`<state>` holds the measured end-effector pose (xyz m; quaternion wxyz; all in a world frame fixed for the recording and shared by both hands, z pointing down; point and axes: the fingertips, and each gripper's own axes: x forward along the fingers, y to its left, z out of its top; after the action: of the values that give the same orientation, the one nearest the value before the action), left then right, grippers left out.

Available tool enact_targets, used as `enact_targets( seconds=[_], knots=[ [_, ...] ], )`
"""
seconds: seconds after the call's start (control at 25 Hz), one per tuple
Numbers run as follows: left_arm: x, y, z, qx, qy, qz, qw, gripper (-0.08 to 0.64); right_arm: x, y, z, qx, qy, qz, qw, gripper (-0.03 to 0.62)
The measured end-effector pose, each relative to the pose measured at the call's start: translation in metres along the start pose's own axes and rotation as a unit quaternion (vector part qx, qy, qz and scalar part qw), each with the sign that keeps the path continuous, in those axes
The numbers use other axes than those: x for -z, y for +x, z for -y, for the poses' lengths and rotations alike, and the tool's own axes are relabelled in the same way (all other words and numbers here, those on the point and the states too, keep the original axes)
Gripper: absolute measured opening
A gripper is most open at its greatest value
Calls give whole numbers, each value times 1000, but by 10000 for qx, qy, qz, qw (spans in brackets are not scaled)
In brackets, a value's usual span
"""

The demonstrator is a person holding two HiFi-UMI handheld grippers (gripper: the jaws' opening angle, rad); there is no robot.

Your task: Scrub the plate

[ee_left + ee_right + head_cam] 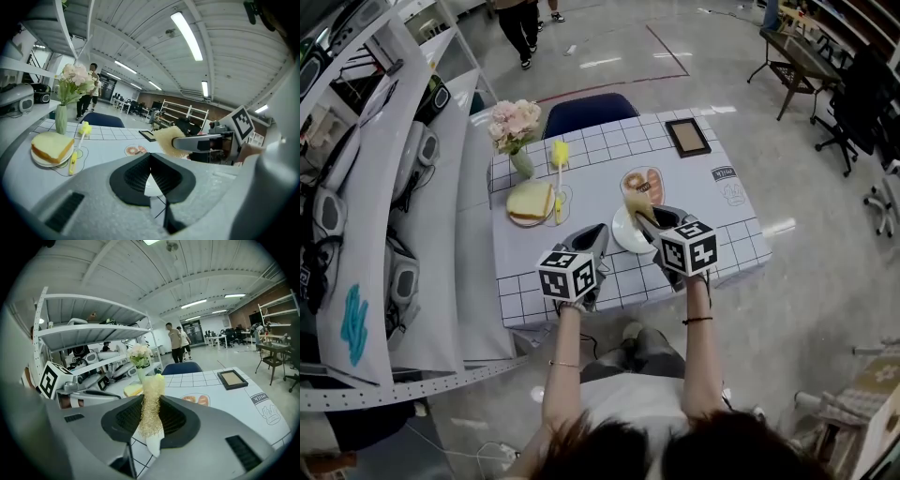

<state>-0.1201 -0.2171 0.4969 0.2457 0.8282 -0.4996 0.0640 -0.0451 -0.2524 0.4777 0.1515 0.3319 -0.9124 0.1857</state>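
A white plate (623, 236) lies near the front of the checked table (722, 220). My left gripper (602, 230) reaches its left rim with jaws closed, and a white sliver of the plate (150, 185) shows between them. My right gripper (641, 215) is shut on a yellowish scrub sponge (635, 201), held just above the plate's far edge. In the right gripper view the sponge (151, 404) stands upright between the jaws, with the plate (153, 443) below it. The left gripper view shows the sponge (168, 139) at the tip of my right gripper (182, 142).
A slice of bread on a small plate (530, 201), a yellow brush (559, 156) and a vase of flowers (516, 128) sit at the table's left. A dark picture frame (687, 137) lies far right. A blue chair (585, 111) stands behind. White shelving (366, 197) runs along the left.
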Motion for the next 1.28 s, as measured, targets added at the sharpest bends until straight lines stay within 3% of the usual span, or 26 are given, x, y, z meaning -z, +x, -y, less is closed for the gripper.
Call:
enact_targets(
  seconds=[0.56,1.28],
  knots=[
    [13,25,-19,-427,-546,-168,9975,11,14,45,27,-510,-334,-855,9945,94],
    [56,42,-30,-751,-1089,-535,9898,11,54,88,37,-1233,-1463,-2192,9567,94]
  ],
)
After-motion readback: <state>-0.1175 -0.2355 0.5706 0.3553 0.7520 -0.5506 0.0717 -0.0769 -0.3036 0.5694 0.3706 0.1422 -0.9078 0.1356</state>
